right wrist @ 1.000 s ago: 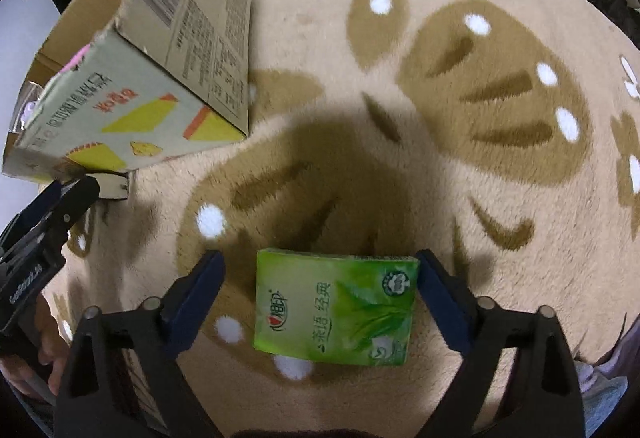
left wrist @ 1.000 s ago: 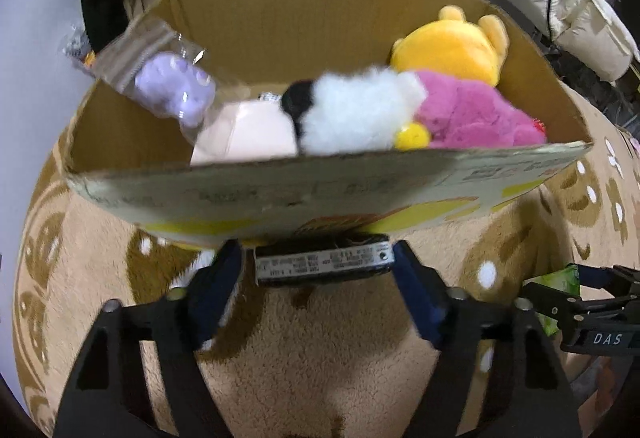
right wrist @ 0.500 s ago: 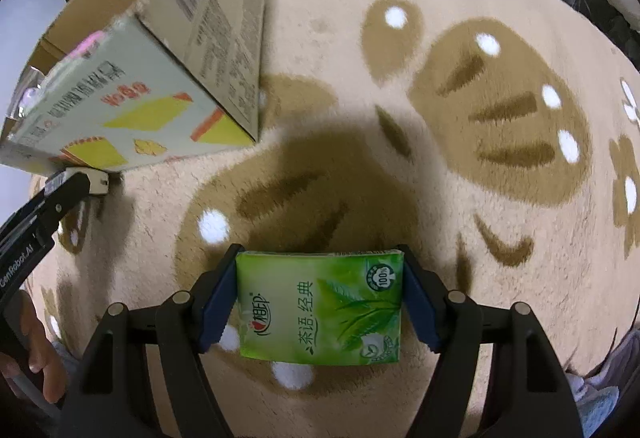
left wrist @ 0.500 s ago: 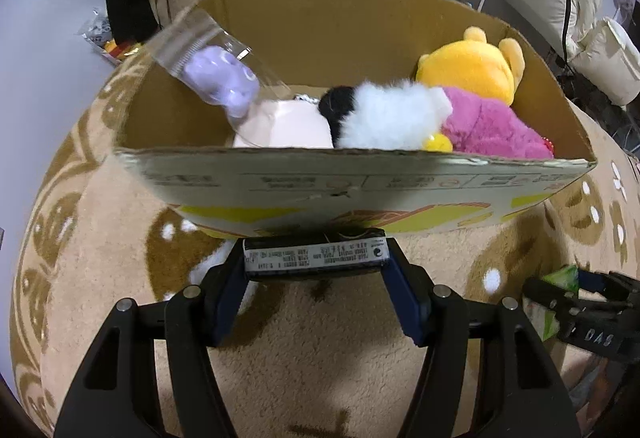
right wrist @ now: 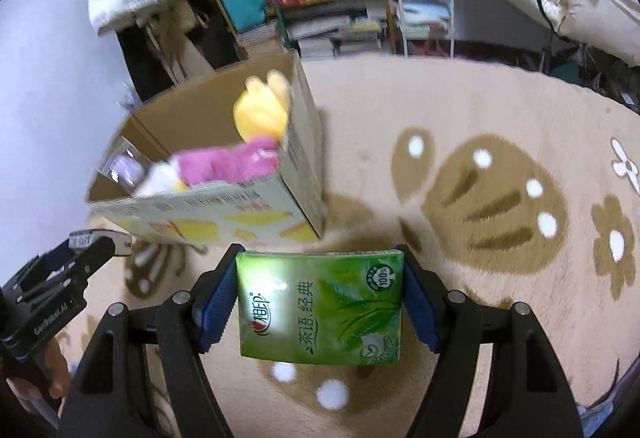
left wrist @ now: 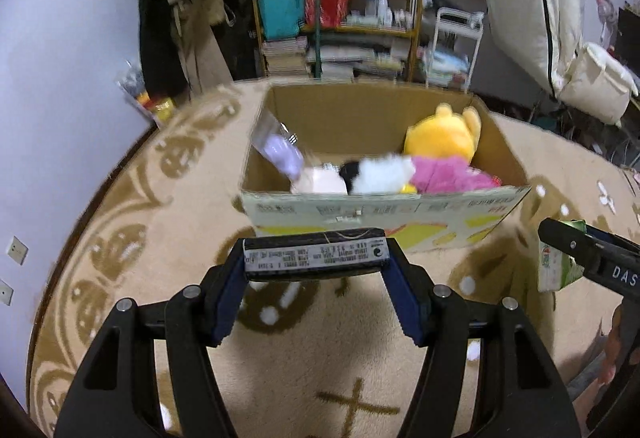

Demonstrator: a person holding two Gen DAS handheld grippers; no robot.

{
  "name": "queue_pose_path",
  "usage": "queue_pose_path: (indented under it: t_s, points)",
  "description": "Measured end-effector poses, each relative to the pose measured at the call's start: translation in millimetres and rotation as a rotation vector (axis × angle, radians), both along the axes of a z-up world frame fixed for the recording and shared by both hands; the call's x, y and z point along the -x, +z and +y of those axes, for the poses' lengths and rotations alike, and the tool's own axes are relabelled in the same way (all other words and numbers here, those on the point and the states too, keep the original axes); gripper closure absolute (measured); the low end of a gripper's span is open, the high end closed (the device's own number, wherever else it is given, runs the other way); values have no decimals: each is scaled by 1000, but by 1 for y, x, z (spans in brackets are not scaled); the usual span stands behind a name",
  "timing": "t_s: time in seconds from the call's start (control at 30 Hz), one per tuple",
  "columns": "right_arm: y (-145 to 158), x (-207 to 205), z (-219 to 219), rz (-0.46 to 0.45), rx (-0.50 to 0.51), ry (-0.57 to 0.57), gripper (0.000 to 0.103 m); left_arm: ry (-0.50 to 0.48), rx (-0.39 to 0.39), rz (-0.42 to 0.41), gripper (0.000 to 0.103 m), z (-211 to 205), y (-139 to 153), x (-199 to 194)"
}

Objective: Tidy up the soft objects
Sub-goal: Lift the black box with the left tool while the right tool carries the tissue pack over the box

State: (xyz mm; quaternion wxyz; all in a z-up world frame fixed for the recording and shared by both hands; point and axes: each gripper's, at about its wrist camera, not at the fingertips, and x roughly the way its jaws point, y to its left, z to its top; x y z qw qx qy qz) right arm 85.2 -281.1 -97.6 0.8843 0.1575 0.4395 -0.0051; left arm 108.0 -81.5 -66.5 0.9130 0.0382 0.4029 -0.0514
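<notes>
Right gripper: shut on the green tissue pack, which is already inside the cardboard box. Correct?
Not quite. The right gripper is shut on the green tissue pack, but the pack is outside the cardboard box, held above the rug; the right wrist view shows it.

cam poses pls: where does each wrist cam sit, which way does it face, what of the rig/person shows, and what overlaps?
Left wrist: on the left gripper, above the rug, facing the cardboard box; its fingers grip a flat pack.
Right wrist: on the right gripper, facing box and rug; clamps the green tissue pack; person's fingers show lower left.
Shared: box, plush toys, shelf, and each sees the other gripper.
</notes>
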Motion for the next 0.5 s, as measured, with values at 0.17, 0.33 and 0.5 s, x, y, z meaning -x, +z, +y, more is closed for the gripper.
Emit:
queue_pose_path:
  t_s: [0.17,0.33,0.5]
  points:
    - [21,4,-3,-131,11,-11,25,32,3,-172,39,7,29,17]
    - [58,16,-1,-281,47,-8,25,52,37,-302,39,18,53,25]
    - [85,22,6,-396,95,15,25,52,36,-371,39,23,68,28]
